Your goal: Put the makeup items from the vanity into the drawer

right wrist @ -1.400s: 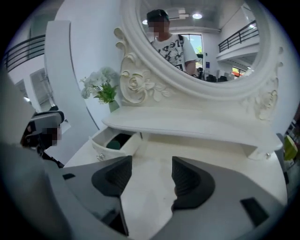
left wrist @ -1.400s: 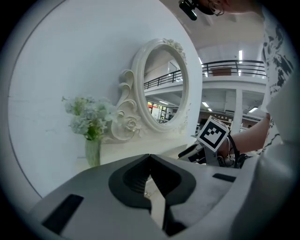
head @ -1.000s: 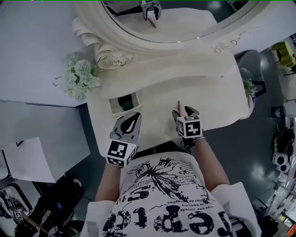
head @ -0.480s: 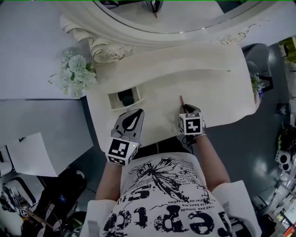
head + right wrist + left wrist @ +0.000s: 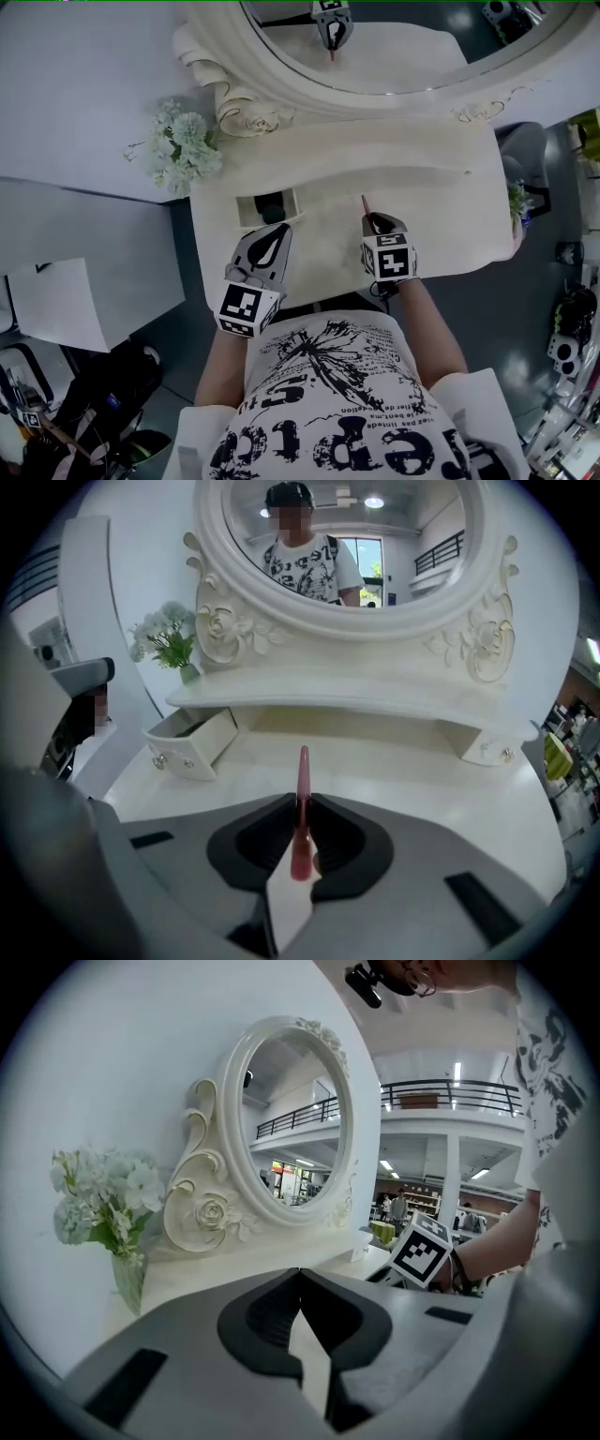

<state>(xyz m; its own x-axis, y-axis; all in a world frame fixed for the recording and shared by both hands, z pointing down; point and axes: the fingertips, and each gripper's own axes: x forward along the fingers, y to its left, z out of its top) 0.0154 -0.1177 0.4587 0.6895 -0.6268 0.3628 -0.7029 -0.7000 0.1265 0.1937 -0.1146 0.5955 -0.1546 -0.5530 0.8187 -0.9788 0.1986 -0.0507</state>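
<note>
A thin pink makeup stick (image 5: 302,789) stands between the pads of my right gripper (image 5: 302,806), whose jaws are closing and press on it; its tip points toward the mirror. In the head view the stick (image 5: 364,204) pokes out ahead of the right gripper (image 5: 373,221) over the white vanity top (image 5: 431,202). The small drawer (image 5: 267,206) at the left is pulled out, with something dark inside. My left gripper (image 5: 266,247) hangs just in front of it. In the left gripper view its tips (image 5: 300,1277) meet with nothing between them.
An oval mirror (image 5: 394,47) in a carved white frame backs the vanity. A vase of pale flowers (image 5: 183,145) stands at the left end of the raised shelf. A second small drawer (image 5: 487,750) on the right is closed. Dark floor lies beyond the vanity's right edge.
My right gripper's jaws, open around the pink stick a second ago, have closed onto it. The left gripper has stayed in front of the drawer.
</note>
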